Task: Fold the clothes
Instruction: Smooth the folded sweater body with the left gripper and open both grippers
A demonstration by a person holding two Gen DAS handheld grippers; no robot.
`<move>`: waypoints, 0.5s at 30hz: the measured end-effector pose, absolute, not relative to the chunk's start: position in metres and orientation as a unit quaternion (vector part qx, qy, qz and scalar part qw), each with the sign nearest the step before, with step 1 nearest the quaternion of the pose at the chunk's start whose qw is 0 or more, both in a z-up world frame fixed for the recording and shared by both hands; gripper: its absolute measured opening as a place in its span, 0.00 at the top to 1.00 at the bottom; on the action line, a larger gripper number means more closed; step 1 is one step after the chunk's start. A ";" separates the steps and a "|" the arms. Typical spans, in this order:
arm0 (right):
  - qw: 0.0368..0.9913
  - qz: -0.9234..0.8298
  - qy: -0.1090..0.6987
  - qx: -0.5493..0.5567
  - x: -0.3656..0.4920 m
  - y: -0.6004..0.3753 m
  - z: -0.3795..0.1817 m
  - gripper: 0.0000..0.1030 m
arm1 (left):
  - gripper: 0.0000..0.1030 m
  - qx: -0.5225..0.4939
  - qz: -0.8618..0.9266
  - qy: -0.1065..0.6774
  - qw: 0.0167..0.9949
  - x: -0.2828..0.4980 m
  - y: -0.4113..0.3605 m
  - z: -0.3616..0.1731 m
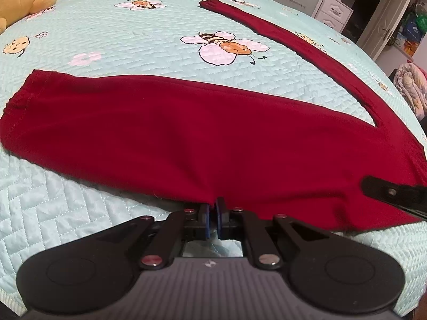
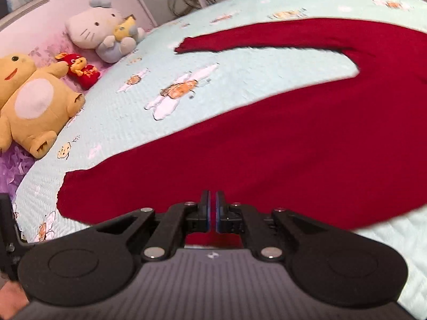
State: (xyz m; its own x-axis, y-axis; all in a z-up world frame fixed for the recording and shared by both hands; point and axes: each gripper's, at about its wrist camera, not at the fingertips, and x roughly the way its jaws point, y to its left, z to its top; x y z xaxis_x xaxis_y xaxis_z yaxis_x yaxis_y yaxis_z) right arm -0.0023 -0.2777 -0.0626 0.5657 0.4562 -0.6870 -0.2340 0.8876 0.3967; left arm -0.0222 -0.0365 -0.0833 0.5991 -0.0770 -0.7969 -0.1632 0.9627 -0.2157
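Observation:
A dark red pair of trousers point(image 1: 186, 128) lies flat on the light blue bee-print bedspread point(image 1: 133, 40), one leg stretching to the far right. My left gripper point(image 1: 213, 208) is shut at the near edge of the red cloth; the fabric bunches at its tips and seems pinched. In the right wrist view the trousers point(image 2: 267, 146) fill the middle. My right gripper point(image 2: 212, 200) is shut over the cloth's near edge, with red fabric under the fingers. Part of the right gripper point(image 1: 395, 194) shows at the right in the left wrist view, resting on the cloth.
Plush toys sit at the head of the bed: a yellow bear point(image 2: 34, 101), a white cat point(image 2: 101, 29) and a small red toy point(image 2: 80, 69). White drawers point(image 1: 333, 10) and a doorway stand beyond the bed. The bedspread point(image 2: 240, 72) surrounds the trousers.

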 end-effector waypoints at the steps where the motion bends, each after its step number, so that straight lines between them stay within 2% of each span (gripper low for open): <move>1: 0.866 0.200 0.443 0.121 0.000 -0.271 -0.070 0.96 | 0.93 -0.132 0.024 0.447 0.884 -0.022 -0.037 -0.083; 3: 0.844 0.201 0.486 0.102 -0.001 -0.260 -0.087 0.96 | 0.93 -0.127 0.023 0.449 0.884 -0.022 -0.038 -0.083; 7: 0.835 0.219 0.497 0.089 -0.016 -0.257 -0.077 0.96 | 0.93 -0.116 0.020 0.450 0.885 -0.020 -0.040 -0.083; 11: 0.851 0.218 0.468 0.097 -0.012 -0.261 -0.053 0.96 | 0.93 -0.106 0.020 0.452 0.885 -0.019 -0.042 -0.083; 15: 0.863 0.208 0.450 0.103 0.000 -0.260 -0.053 0.96 | 0.92 -0.103 0.023 0.455 0.884 -0.019 -0.043 -0.082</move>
